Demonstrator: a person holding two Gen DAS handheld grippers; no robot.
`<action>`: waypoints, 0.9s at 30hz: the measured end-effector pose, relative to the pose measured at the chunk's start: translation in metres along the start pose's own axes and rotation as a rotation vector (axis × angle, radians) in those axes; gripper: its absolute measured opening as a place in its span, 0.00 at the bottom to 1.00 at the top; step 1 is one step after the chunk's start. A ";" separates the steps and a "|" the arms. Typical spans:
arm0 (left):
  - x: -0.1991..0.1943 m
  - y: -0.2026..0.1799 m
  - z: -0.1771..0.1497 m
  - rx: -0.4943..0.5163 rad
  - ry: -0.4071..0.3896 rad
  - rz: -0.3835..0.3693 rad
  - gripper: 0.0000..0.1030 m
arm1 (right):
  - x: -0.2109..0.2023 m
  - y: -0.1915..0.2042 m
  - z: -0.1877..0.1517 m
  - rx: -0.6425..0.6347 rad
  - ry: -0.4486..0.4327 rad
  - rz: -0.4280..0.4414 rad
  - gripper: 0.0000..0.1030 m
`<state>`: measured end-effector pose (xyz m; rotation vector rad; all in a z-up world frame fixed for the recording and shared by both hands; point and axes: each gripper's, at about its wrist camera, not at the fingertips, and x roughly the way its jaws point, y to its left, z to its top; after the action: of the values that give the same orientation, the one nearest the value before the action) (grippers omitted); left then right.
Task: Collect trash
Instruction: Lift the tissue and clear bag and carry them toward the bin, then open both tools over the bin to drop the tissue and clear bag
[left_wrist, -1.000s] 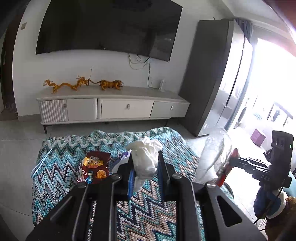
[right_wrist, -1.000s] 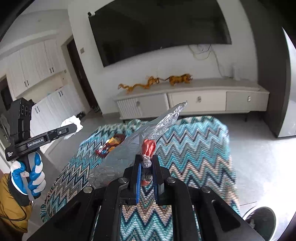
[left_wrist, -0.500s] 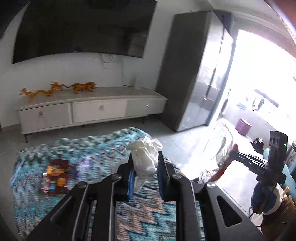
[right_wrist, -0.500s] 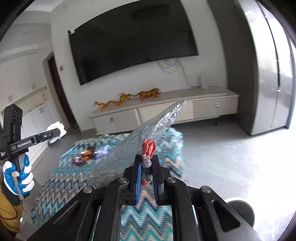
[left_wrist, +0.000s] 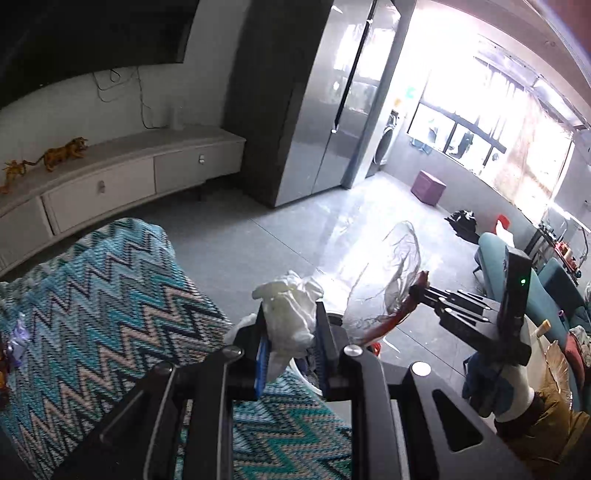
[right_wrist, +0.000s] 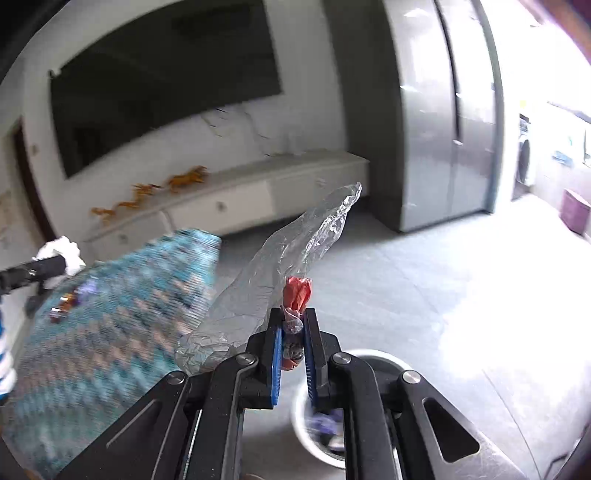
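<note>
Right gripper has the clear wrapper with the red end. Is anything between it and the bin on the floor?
Nothing visible. The right gripper is shut on the clear wrapper, and the white bin sits on the floor just below and beyond its fingers, mouth open, with some trash inside. The zigzag blanket lies off to the left, clear of that path.

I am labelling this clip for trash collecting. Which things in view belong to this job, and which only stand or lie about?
For the job:
- white tissue, in the left hand-held gripper
- clear wrapper, in the right hand-held gripper
- bin
- wrappers on the blanket

Only about:
- blanket
- TV
- cabinet
- tiger figure
- fridge
- purple stool
</note>
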<state>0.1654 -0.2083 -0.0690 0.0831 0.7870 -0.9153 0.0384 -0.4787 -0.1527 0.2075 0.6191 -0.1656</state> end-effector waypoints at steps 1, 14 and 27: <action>0.012 -0.008 0.000 0.000 0.019 -0.015 0.19 | 0.005 -0.009 -0.005 0.005 0.014 -0.027 0.10; 0.162 -0.070 -0.002 -0.066 0.236 -0.083 0.21 | 0.077 -0.084 -0.065 0.063 0.182 -0.176 0.10; 0.219 -0.068 -0.009 -0.162 0.303 -0.137 0.57 | 0.118 -0.121 -0.094 0.186 0.269 -0.152 0.36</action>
<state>0.1878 -0.3962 -0.1993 0.0266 1.1574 -0.9774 0.0551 -0.5834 -0.3146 0.3668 0.8891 -0.3465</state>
